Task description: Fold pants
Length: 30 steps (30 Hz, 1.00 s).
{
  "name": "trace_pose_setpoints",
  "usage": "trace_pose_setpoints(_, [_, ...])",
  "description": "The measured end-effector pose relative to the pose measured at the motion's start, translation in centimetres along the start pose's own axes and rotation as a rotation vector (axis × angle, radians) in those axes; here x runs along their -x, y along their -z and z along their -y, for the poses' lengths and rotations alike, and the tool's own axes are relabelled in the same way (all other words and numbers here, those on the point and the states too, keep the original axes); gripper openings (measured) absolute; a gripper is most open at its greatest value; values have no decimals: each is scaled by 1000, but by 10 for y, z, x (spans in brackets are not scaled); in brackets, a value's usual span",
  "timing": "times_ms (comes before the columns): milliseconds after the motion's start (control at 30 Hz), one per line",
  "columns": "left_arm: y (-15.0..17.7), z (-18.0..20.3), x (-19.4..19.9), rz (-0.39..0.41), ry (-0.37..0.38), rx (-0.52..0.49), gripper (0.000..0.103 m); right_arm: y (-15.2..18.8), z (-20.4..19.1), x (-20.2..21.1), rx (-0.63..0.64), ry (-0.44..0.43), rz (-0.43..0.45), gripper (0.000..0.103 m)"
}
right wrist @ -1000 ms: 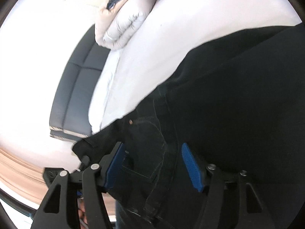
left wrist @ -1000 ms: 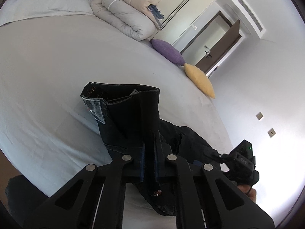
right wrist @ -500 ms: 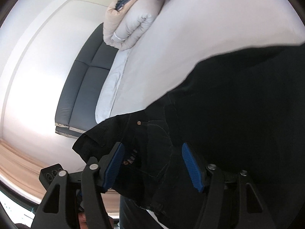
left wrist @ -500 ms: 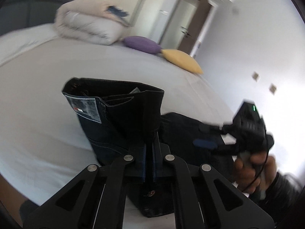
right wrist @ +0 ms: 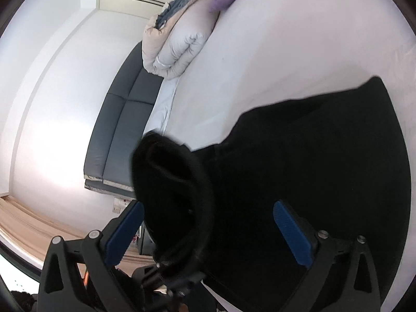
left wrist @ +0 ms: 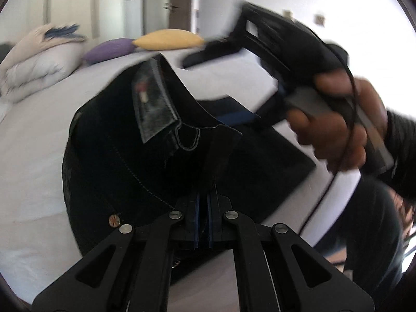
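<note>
Left hand-held gripper [left wrist: 203, 215]: fingers together, clamped on the waistband edge of the dark pants [left wrist: 135, 156], gathered cloth rising toward 12 o'clock in the left wrist view. Waist end lifted off the bed [left wrist: 33, 140], leather patch and rivet showing; rest of the garment trailing toward 2 o'clock and lying flat on the sheet. Right hand-held gripper [right wrist: 208, 230]: blue pads wide apart, nothing pinched, pants filling the space ahead from 11 to 2 o'clock. Long axis of the pants probably running from the held waist away to the right, though blur and dark cloth hide the leg ends. Nearer to the free cloth: the right hand. Coming move likely a grab by the right on the far part, then a carry-over fold. Rolled duvet [right wrist: 179, 44] and purple pillow [left wrist: 109, 50] well apart at the far side of the bed.
</note>
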State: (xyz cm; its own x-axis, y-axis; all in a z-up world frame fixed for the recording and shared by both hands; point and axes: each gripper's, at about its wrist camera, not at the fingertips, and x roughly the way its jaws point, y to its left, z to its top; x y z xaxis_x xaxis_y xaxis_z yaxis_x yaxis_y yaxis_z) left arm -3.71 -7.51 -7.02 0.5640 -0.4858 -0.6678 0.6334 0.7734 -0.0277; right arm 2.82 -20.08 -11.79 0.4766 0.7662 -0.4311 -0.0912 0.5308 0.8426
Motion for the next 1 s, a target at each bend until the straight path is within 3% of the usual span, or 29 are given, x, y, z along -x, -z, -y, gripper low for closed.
trace_pose_setpoints(133, [2, 35, -15, -33, 3, -113, 2, 2, 1, -3, 15, -2, -25, 103])
trace_pose_setpoints(300, [4, 49, -26, -53, -8, -137, 2, 11, 13, 2, 11, 65, -41, 102])
trace_pose_setpoints(367, [5, 53, -28, -57, -18, -153, 2, 11, 16, 3, 11, 87, -55, 92])
trace_pose_setpoints(500, [4, 64, -32, -61, -26, -164, 2, 8, 17, -6, 32, 174, -91, 58])
trace_pose_setpoints(633, [4, 54, -33, -59, -33, -173, 2, 6, 16, -4, 63, 229, -90, 33])
trace_pose_setpoints(733, [8, 50, -24, -56, -25, -180, 2, 5, 16, 3, 88, 251, -76, 25])
trace_pose_setpoints(1000, [1, 69, -27, -27, 12, -229, 2, 0, 13, 28, 120, 283, -16, 19])
